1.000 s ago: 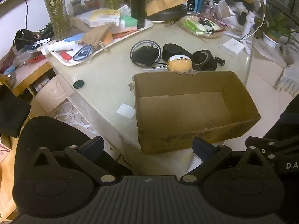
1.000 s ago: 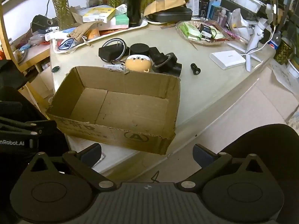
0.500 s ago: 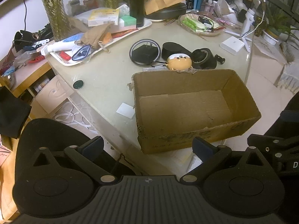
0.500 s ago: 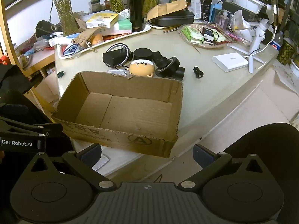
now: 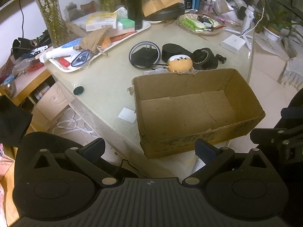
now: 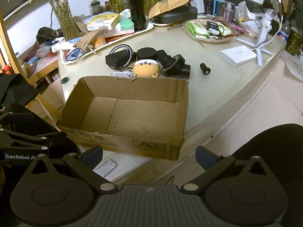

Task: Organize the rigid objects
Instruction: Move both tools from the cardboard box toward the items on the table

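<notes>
I am looking past my matt black plastic fingers [image 5: 92,147] at a rough, frayed brown cardboard box [image 5: 189,111] sitting on the glossy pale tabletop [image 5: 106,79], beside a smooth tan dog-faced case [image 6: 145,69] and a glossy black flask [image 6: 136,5].

From my left gripper [image 5: 149,149] I note jaws spread wide, holding nothing. An empty cardboard box [image 5: 191,113] sits at the desk [image 5: 106,83] edge. Just behind it lie a puppy-faced case [image 5: 180,63], a black charger [image 5: 143,57] and round black parts [image 5: 203,57].
</notes>
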`<state>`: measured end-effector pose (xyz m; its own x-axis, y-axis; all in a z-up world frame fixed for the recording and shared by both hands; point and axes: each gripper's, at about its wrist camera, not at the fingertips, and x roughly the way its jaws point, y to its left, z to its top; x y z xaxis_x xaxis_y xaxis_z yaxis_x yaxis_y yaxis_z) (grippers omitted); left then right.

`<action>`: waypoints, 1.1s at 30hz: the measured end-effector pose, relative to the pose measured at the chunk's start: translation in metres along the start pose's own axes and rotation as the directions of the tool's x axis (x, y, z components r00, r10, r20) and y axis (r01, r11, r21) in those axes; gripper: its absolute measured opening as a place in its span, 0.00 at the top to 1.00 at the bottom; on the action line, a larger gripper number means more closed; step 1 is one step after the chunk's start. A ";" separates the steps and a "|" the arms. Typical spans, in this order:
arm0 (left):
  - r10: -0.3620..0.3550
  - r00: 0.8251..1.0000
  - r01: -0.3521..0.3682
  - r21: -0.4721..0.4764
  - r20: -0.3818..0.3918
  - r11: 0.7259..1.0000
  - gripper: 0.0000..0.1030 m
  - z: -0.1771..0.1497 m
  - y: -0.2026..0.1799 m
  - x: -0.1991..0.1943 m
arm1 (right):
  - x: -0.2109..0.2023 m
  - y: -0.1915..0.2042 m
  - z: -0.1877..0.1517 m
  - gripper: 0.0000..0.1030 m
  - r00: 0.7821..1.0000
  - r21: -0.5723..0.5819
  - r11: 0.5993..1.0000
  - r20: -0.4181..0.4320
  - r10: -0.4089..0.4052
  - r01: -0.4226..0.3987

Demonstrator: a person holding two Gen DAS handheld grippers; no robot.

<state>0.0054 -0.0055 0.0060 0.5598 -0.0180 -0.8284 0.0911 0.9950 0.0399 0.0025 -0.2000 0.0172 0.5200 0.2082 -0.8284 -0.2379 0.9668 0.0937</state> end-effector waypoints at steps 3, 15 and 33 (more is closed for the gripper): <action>0.009 1.000 -0.009 0.012 0.008 1.000 0.00 0.002 -0.001 0.001 | 0.000 -0.001 0.003 0.00 1.000 -0.004 1.000 0.001 -0.007 0.007; -0.010 1.000 0.010 0.001 0.017 1.000 0.00 0.019 0.007 0.008 | 0.005 -0.014 0.026 0.00 1.000 -0.002 1.000 0.004 -0.002 0.002; -0.067 0.996 0.068 -0.020 0.065 0.997 0.00 0.052 0.025 0.025 | 0.032 -0.042 0.066 0.00 1.000 0.017 1.000 0.020 -0.002 0.001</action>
<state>0.0651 0.0138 0.0153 0.6050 -0.0907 -0.7910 0.1129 0.9932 -0.0276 0.0834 -0.2243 0.0231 0.5367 0.2095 -0.8174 -0.2228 0.9695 0.1022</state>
